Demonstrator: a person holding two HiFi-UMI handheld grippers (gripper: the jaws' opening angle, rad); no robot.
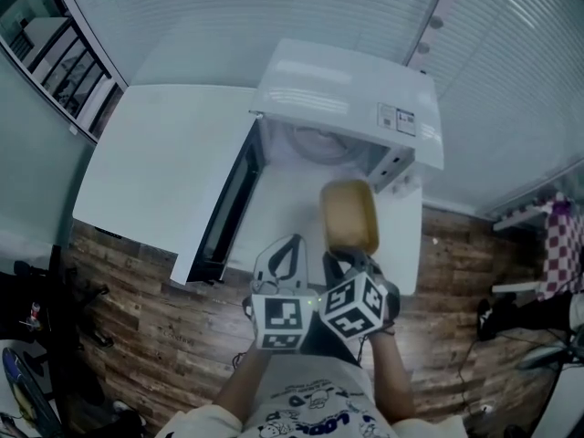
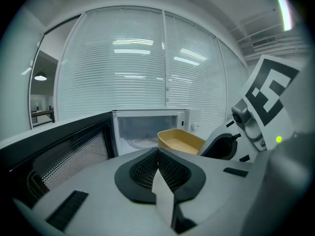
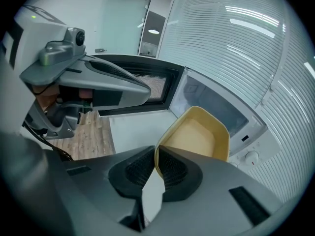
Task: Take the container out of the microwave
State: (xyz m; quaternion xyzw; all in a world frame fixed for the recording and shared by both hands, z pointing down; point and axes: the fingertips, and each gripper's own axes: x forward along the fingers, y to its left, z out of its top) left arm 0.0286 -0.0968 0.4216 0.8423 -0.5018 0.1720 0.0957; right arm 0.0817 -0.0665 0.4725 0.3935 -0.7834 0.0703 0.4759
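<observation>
Cool, even light across your views. Ceiling-lamp reflections streak the blinds (image 2: 142, 48) behind the microwave (image 2: 147, 127). Fisheye bends everything around it; corners go black, nearest foreground soft.

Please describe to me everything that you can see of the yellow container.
The yellow container is a shallow open tub with rounded corners and a raised rim. It looks like matte plastic and appears empty. It is outside the white microwave, in front of the open cavity and over the white table, and it seems lifted and tilted. The right gripper is closed on its near rim, one pad inside and one outside. Nothing else is seen touching it.
</observation>
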